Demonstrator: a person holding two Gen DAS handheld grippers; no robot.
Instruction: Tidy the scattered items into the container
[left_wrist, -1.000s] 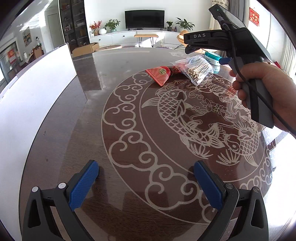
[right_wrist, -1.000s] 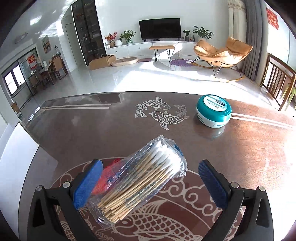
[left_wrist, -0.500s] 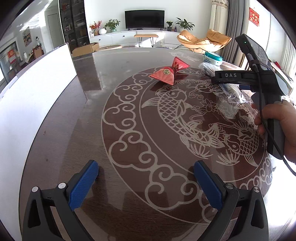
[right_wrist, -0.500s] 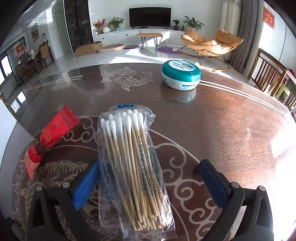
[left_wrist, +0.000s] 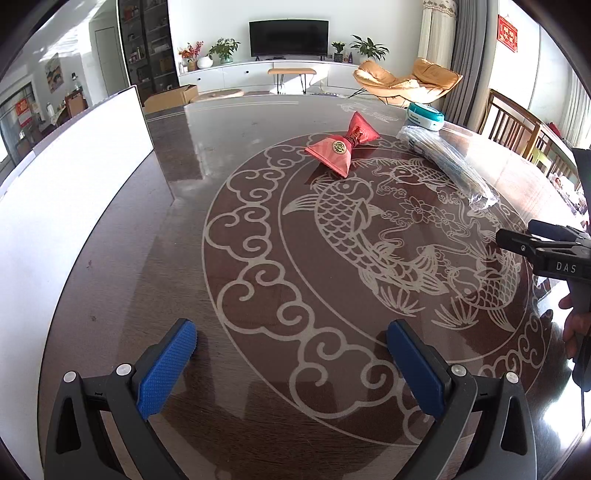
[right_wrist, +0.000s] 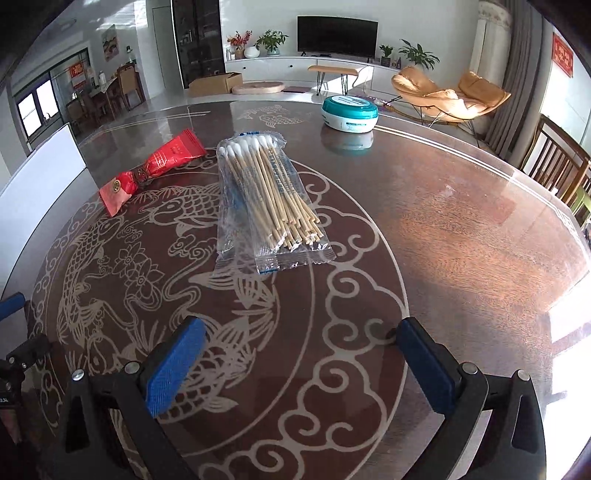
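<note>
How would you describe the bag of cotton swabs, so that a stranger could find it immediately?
Start from the dark round table with pale fish inlay. Near its middle lies a clear plastic bag of cotton swabs, flat, between a red pouch and a teal-lidded tub. It alone is see-through, showing wooden sticks with white tips.

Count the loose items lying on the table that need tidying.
3. The bag of cotton swabs lies mid-table; the red pouch is just left of it; the teal-lidded tub stands beyond, near the far edge. Others may lie out of view.
</note>
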